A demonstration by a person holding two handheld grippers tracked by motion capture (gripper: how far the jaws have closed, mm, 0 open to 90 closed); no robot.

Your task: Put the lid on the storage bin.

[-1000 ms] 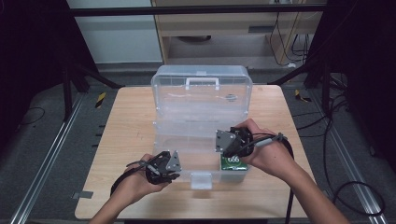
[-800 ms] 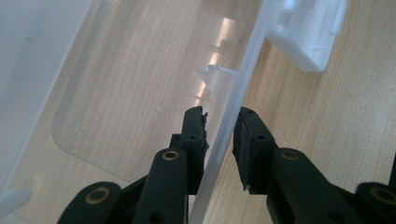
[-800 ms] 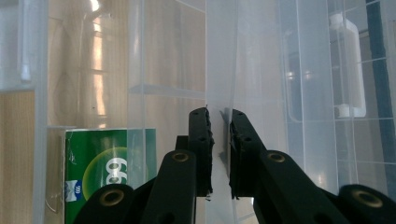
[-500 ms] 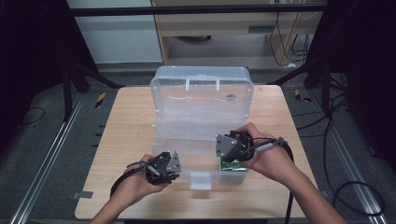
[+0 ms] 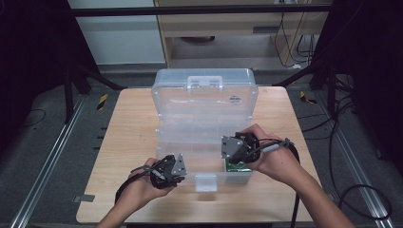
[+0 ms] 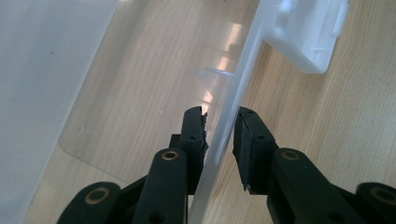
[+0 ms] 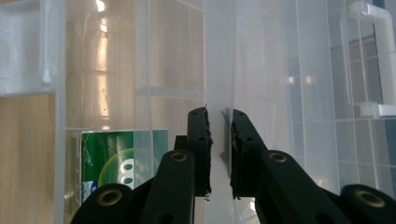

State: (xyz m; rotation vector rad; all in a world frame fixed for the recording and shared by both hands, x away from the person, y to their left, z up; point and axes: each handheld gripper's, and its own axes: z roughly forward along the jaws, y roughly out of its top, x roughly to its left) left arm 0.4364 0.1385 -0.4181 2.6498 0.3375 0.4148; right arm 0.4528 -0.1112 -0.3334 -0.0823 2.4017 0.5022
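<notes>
Left gripper (image 6: 219, 135) fingers clamped on clear box (image 5: 204, 102) front wall, right gripper (image 7: 219, 135) fingers clamped on inner tray (image 7: 219, 70).

Readable marks: almost none.
Green box (image 7: 123, 163) inside the clear plastic case (image 7: 280, 70): white rounded characters that look like "00", cut off by a divider wall; small print at its lower corner too blurred to read. Small dark sticker (image 5: 234, 99) on the case's raised lid: too small to read.

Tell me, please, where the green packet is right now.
In the high view, the green packet lies inside the clear box, at its front right corner, just below the right gripper.
</notes>
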